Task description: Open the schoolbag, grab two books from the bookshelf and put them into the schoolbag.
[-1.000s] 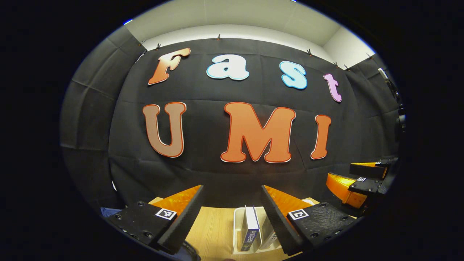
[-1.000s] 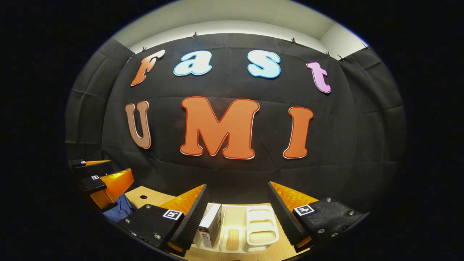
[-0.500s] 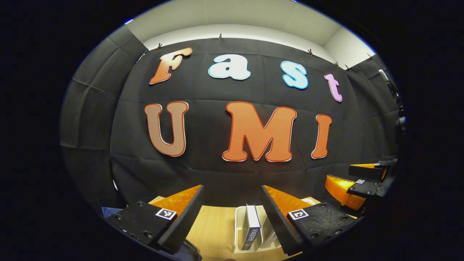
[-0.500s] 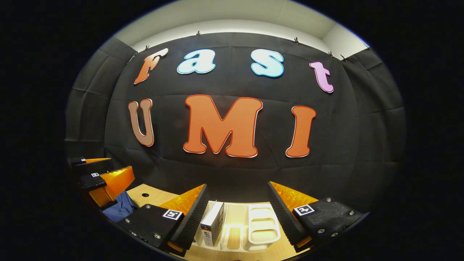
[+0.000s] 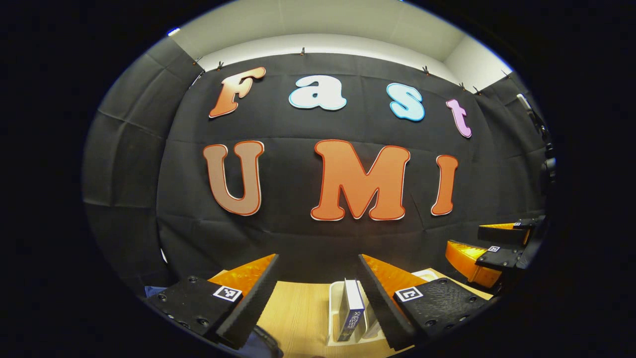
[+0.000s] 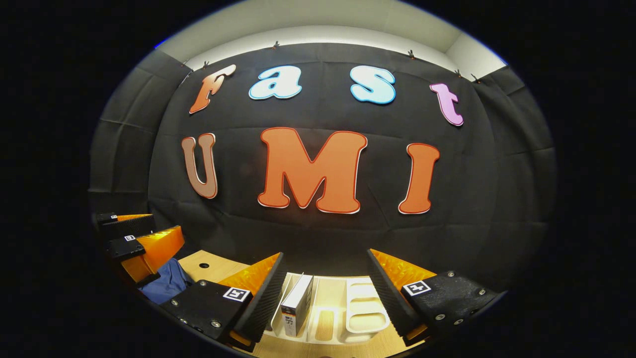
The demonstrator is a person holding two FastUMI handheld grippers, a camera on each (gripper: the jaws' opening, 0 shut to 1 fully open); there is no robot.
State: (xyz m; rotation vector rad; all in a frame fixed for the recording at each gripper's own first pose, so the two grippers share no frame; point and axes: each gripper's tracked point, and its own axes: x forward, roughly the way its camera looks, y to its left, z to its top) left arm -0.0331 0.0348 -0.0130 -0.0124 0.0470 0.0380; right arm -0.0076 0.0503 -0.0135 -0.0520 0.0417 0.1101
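Note:
My left gripper (image 5: 318, 281) hangs open above the wooden table (image 5: 298, 308), nothing between its fingers. Just beyond its right finger a blue-spined book (image 5: 352, 311) stands upright in a white book rack (image 5: 334, 298). In the right gripper view, my right gripper (image 6: 325, 278) is open too, over the white rack (image 6: 365, 315). A white book (image 6: 297, 303) leans in the rack close to the right gripper's left finger, not gripped. The blue schoolbag (image 6: 169, 281) lies at the left on the table, under the left gripper (image 6: 156, 231). The right gripper (image 5: 469, 241) appears at the right edge of the left gripper view.
The black cloth wall stands close behind the table. A small round hole (image 6: 203, 265) sits in the tabletop near the bag. Blue bag fabric (image 5: 151, 289) peeks out beside the left gripper's left finger.
Both views have drifted a little, so the rack and books sit slightly further right in each. Both grippers stay open and hold nothing.

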